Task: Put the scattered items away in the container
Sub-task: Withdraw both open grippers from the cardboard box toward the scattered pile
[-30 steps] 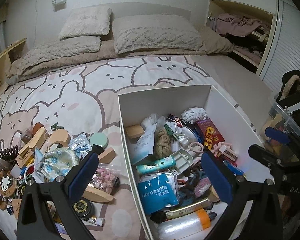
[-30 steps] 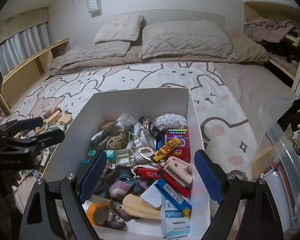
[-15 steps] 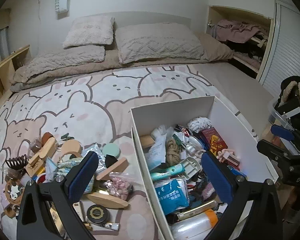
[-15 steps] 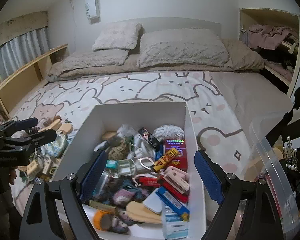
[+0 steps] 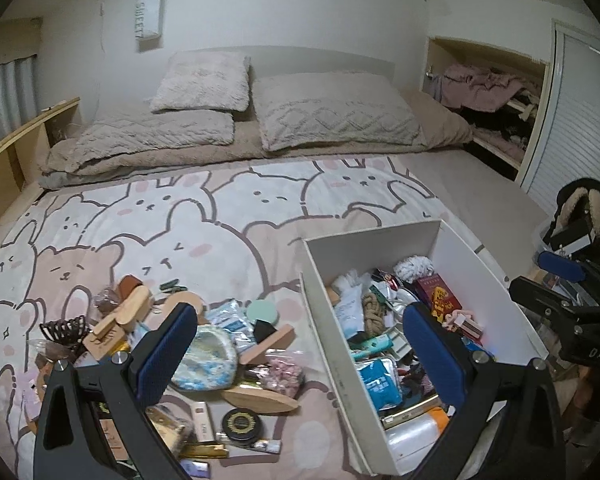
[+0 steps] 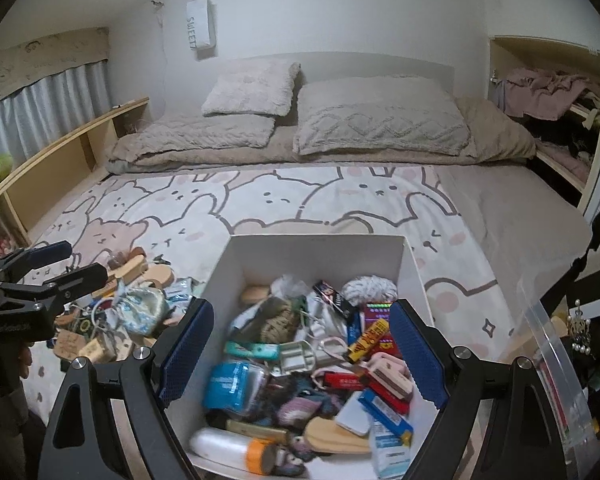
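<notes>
The box sat on the bed; a heap lay left of the box, pillows behind it, a closet to its right

1. A bed fills the room, its cover printed with cartoon bears and rabbits.
2. At twelve o'clock, beige pillows lie against a white wall.
3. At nine o'clock, a wooden shelf runs under grey curtains.
4. At two o'clock, an open closet holds clothes.
</notes>
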{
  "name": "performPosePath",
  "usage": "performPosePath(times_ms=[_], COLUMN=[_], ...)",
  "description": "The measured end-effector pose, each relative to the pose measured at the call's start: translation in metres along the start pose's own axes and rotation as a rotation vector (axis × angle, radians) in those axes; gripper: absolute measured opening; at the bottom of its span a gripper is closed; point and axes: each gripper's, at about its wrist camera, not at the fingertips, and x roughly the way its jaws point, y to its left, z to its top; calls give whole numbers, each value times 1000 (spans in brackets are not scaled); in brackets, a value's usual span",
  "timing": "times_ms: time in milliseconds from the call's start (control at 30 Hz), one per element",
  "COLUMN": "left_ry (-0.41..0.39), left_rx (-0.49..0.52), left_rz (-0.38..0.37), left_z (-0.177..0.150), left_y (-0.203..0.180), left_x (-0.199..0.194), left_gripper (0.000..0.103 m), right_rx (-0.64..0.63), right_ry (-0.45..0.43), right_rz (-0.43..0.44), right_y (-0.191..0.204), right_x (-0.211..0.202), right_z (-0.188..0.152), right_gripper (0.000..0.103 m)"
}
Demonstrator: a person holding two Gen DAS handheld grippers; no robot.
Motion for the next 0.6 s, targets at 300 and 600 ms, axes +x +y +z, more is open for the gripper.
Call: performPosePath(times_ms=[300, 600], left_ry=[-31, -77], left_rx=[-46, -59], left_rz=[12, 44], left_z=[3, 0], left_y=[42, 74], left_x=[-29, -65], left_gripper=[103, 103], right_rx=[-46, -84], right_ry=[-23, -39], right_rz=[13, 40], right_y=[40, 83], right_x=[-16, -26], right_z=[12, 18], right_gripper=[89, 89])
